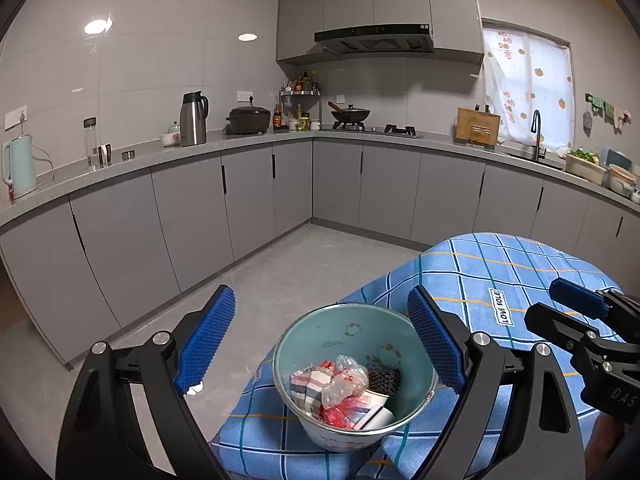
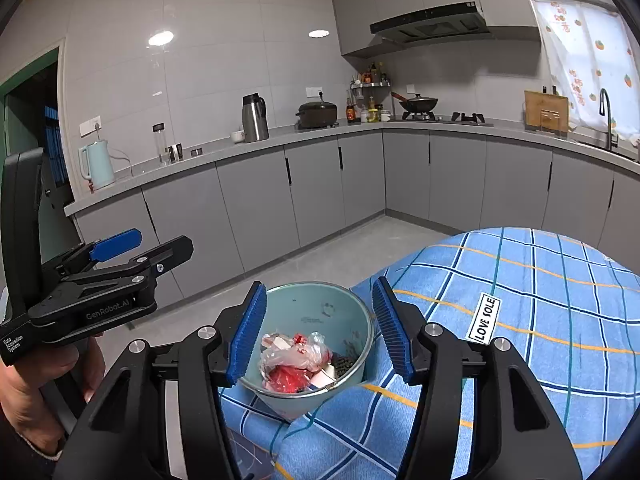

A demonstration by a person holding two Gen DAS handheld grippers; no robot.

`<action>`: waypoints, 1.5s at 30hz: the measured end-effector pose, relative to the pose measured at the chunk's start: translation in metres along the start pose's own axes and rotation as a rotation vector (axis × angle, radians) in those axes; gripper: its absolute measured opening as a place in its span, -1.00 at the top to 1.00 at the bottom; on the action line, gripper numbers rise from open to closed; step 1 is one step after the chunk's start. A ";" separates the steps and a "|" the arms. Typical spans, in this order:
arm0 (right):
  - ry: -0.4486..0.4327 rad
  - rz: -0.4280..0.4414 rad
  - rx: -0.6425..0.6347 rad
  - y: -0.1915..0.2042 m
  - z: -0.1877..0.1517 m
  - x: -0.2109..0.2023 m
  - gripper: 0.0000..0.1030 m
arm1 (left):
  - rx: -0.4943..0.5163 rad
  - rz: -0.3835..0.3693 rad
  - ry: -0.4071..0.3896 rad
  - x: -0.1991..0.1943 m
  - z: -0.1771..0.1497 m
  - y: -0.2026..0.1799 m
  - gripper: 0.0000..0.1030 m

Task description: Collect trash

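**Both grippers held open above a bucket of trash**

The left gripper [image 1: 320, 344] has its blue fingers [image 1: 206, 338] spread wide, holding nothing. The right gripper [image 2: 320, 332] is likewise spread, empty. Below and between both sits a pale green bucket [image 1: 320, 334] holding crumpled plastic wrappers [image 1: 344, 380] and a paper cup [image 1: 378, 416]. The bucket rests on a blue checked cloth [image 2: 540, 300] near its edge. Grey kitchen cabinets [image 1: 248, 192] stand beyond.

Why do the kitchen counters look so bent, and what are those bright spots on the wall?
Left wrist view: the fisheye lens bows the countertop; ceiling-light glare reflects off glossy tiles. Right wrist view: same curving, two glare spots, dark corners.
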State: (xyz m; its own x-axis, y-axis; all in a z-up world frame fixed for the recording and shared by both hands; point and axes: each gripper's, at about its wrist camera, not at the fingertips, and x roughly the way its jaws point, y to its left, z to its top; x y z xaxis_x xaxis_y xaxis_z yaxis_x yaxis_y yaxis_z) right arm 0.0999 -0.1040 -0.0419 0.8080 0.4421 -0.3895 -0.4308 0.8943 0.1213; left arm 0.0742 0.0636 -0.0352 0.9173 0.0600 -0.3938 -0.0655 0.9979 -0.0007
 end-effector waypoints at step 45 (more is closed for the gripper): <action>-0.004 0.004 0.011 -0.001 0.001 -0.003 -0.18 | 0.009 0.014 -0.004 0.001 -0.001 0.001 -0.89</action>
State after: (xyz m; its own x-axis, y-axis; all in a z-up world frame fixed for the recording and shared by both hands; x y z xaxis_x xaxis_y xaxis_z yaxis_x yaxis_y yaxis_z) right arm 0.0980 -0.1062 -0.0397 0.8079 0.4457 -0.3855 -0.4296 0.8933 0.1325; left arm 0.0751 0.0647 -0.0364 0.9178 0.0741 -0.3902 -0.0748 0.9971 0.0134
